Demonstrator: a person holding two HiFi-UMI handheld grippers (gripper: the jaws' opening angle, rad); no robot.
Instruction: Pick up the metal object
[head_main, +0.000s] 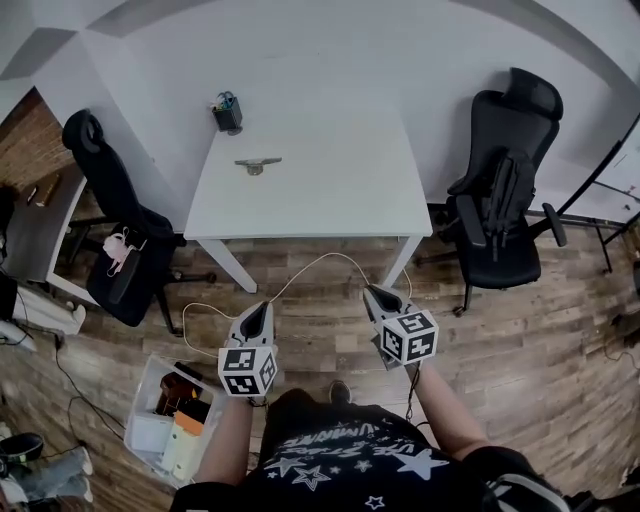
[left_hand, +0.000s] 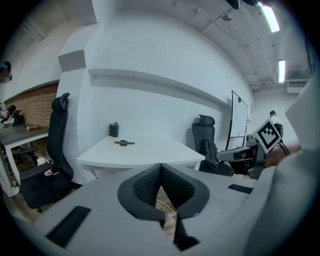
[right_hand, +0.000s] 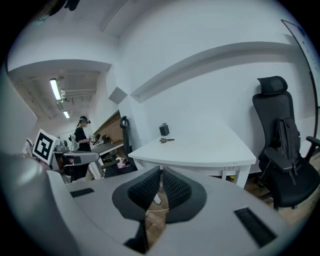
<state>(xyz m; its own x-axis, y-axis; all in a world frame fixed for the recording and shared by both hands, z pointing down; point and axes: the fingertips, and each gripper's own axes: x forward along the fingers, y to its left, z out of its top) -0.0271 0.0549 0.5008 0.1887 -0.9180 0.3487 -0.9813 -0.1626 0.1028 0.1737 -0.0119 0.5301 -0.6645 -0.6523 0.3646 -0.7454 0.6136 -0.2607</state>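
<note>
Plenty to go wrong from here, taken left to right. May clip the left chair (head_main: 112, 200) or the open bin (head_main: 150, 425) on the floor when closing in on the surface (head_main: 330, 200), given the crowding on that side. May snag the white cable (head_main: 318, 258) looping over the floor just ahead of both claws. May shove rather than grip the metal object (head_main: 258, 164), which lies flat and low on the far left part of the surface, near the dark pen holder (head_main: 228, 113) behind it. Likely to skate across the smooth top if met by closed pads, so calls for opening before arrival. Little to fear from the right chair (head_main: 505, 200), well apart from the path.

Left claw (head_main: 262, 306): pressed fully together, gripping nothing, touching nothing, hanging over the floor well short of the near edge. Right claw (head_main: 370, 292): drawn in to a hair-thin slit, likewise empty and equally short of the surface.
</note>
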